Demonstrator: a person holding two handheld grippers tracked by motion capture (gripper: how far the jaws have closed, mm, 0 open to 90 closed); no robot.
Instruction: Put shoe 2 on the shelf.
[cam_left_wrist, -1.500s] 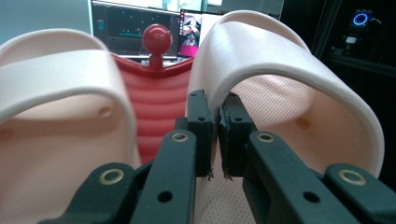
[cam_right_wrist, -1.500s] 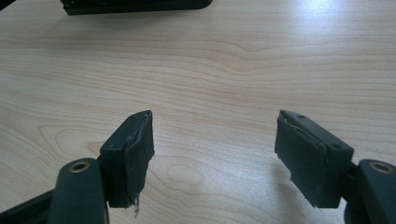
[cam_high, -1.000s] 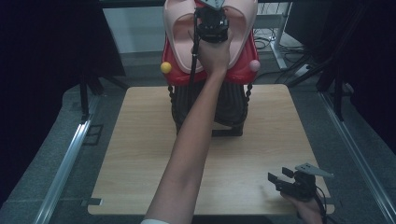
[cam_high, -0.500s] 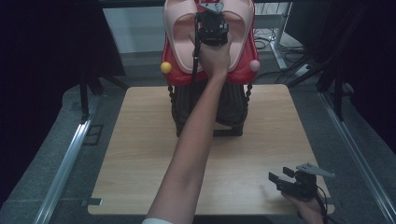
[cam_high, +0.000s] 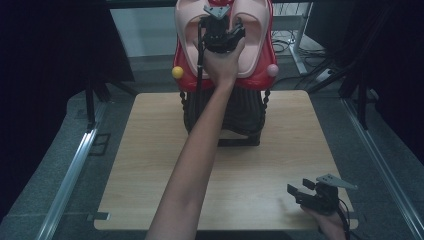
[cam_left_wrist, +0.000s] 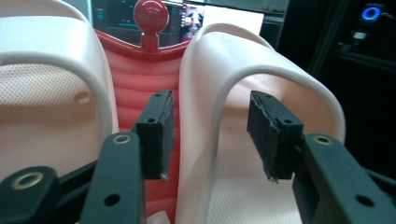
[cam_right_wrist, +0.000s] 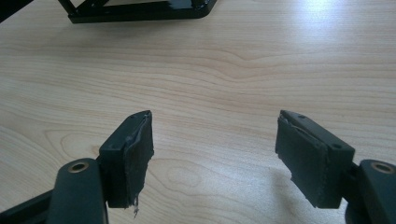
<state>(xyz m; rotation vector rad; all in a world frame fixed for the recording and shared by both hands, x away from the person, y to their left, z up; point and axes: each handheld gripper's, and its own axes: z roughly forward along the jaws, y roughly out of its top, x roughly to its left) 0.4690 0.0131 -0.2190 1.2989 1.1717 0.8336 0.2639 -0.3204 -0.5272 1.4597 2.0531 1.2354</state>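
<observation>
High view: left gripper (cam_high: 226, 31) at a pink slipper (cam_high: 252, 45) on the rack (cam_high: 222, 82).
Its jaws had just been opening, straddling the slipper's edge; right gripper (cam_high: 300, 192) rested unclenched, idle.

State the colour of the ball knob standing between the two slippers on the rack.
Red. The ball knob shows best in the left gripper view, between the pale pink slippers.

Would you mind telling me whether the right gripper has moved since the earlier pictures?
No. The right gripper sits at the same spot near the table's front right corner, jaws open over bare wood.
</observation>
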